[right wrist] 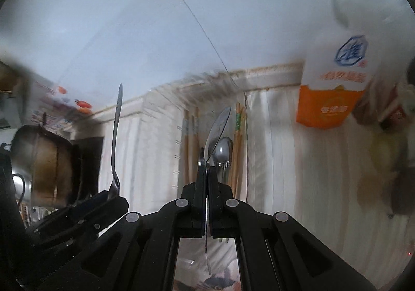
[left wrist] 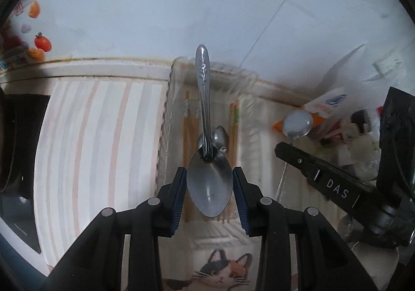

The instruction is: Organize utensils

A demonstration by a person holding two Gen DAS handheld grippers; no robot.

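My left gripper [left wrist: 209,187] is shut on the bowl of a steel spoon [left wrist: 208,184], whose handle points up and away. It hangs over a clear plastic tray [left wrist: 166,119] that holds wooden chopsticks [left wrist: 186,130] and other spoons [left wrist: 220,136]. My right gripper [right wrist: 206,174] is shut on the handle of a second steel spoon [right wrist: 216,127], seen edge-on, bowl up. In the left wrist view the right gripper [left wrist: 290,147] sits at the right with that spoon's bowl [left wrist: 297,124] above it. The left gripper's spoon [right wrist: 116,140] shows at left in the right wrist view.
A striped cloth [left wrist: 90,148] covers the counter. A white tiled wall [left wrist: 155,10] stands behind. An orange and white carton [right wrist: 334,83] and packets lie to the right. A metal pot [right wrist: 44,163] sits at the left. A cat-print mat [left wrist: 223,272] lies near me.
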